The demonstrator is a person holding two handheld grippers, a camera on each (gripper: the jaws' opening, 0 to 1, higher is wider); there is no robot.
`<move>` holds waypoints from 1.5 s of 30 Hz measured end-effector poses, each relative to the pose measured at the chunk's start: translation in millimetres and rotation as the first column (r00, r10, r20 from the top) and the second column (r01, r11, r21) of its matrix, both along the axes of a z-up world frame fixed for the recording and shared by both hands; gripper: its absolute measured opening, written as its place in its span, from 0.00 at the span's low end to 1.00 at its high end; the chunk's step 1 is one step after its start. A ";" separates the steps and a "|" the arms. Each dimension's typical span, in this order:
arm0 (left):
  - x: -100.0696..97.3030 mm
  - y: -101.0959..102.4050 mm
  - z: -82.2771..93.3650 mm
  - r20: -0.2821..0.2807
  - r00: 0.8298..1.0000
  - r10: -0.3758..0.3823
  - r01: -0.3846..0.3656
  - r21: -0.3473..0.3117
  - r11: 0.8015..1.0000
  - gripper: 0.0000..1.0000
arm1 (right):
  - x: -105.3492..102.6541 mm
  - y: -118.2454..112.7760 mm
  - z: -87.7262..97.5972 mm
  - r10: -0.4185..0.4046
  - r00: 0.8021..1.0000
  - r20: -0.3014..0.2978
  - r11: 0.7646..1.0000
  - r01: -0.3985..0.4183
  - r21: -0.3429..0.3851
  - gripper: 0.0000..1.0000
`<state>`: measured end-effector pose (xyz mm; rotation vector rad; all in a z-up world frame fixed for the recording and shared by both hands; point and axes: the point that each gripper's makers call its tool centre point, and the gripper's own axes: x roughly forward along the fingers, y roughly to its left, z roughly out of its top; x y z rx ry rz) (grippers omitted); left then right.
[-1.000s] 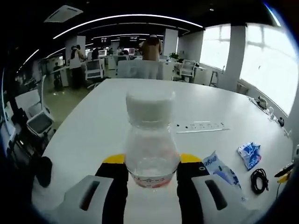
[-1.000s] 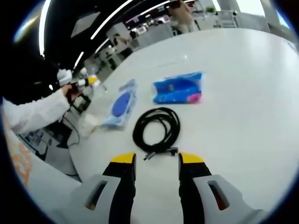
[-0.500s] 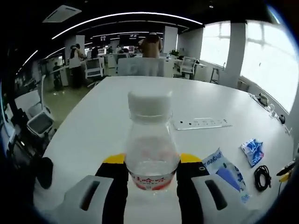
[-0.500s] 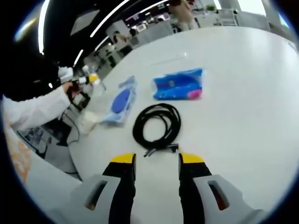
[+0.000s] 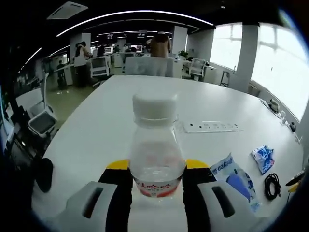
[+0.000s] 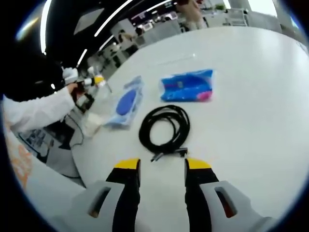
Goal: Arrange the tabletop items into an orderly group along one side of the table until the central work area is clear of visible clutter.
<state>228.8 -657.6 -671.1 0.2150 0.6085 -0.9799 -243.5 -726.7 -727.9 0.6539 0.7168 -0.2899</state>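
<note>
Clear plastic bottle [image 5: 157, 150]: white cap, upright, clamped between left gripper [image 5: 157, 175] jaws over counter [image 5: 96, 130].
Right gripper [image 6: 161, 170]: jaws parted, holding nothing, just short of black cable coil [image 6: 165, 128].
Blue packet [image 6: 187, 85]: beyond coil.
Blue-and-clear pouch [image 6: 124, 102]: left of coil, near counter edge.
Power strip [image 5: 212, 126]: mid-counter, well apart from bottle.

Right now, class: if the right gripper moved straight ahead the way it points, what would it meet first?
Most likely the coiled black cable: its plug end lies just beyond the right gripper, whose open jaws hold nothing. Depth is uncertain.
</note>
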 end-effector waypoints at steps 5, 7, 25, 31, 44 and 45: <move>1.1 1.4 -0.6 0.000 1.000 0.010 -0.010 -0.003 1.000 0.39 | 0.8 -0.3 -1.2 0.002 1.000 -0.005 1.000 -0.002 0.002 0.34; 0.0 2.6 -3.4 -0.002 1.000 0.009 -0.009 0.002 1.000 0.39 | 1.8 -0.6 -1.4 0.003 1.000 -0.005 1.000 -0.003 0.003 0.34; -4.8 13.6 -11.8 0.019 1.000 0.015 -0.015 -0.003 1.000 0.40 | -2.1 -1.0 -3.1 -0.009 1.000 -0.003 1.000 0.009 0.011 0.34; -9.1 19.9 -13.7 0.017 1.000 0.024 -0.024 -0.015 1.000 0.40 | -2.9 1.7 -3.9 -0.004 1.000 -0.001 1.000 0.004 0.015 0.34; -20.5 18.3 -16.7 0.016 1.000 0.002 -0.001 -0.020 1.000 0.40 | -7.5 1.2 -2.1 -0.019 1.000 0.009 1.000 0.018 0.015 0.34; -20.6 18.6 -16.7 0.015 1.000 0.004 -0.004 -0.022 1.000 0.40 | -8.4 1.4 -2.5 -0.021 1.000 0.009 1.000 0.021 0.016 0.34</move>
